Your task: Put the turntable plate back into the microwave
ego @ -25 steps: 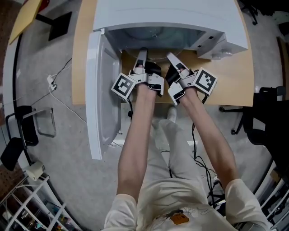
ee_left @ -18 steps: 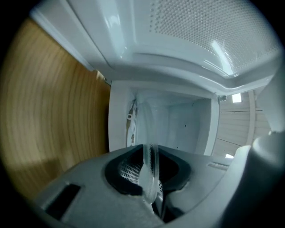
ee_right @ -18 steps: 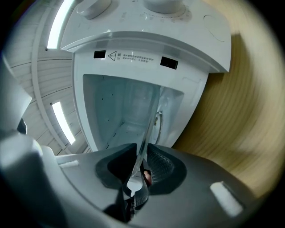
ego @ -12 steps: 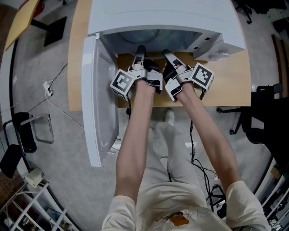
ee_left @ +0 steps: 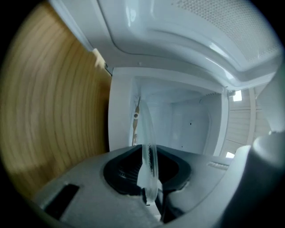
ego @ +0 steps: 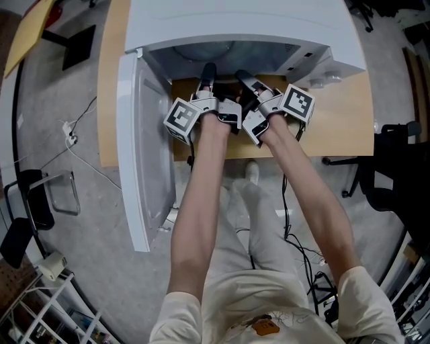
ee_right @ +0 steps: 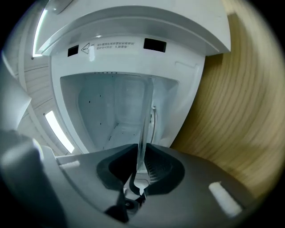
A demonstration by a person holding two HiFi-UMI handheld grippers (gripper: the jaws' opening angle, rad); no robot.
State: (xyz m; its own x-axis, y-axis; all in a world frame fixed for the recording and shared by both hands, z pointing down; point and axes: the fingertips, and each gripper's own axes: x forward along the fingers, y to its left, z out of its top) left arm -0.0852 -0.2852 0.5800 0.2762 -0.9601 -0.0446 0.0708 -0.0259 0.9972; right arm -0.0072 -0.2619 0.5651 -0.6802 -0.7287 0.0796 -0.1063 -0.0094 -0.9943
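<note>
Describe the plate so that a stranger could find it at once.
Start at the white microwave on the wooden table, with its door open. At its mouth is the plate: thin clear glass, the only see-through thing there.

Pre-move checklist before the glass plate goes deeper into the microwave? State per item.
1. White microwave door swung open, out of the path: ok.
2. Left gripper clamped on the rim of the clear glass turntable plate: ok.
3. Right gripper on the plate's rim: ok. The jaws are closing with the rim between them.
4. White microwave cavity free of other items: ok, none shows.
5. Hub or roller ring ready on the cavity floor: cannot tell.
6. Plate clears the opening's sides: cannot tell from these views.
</note>
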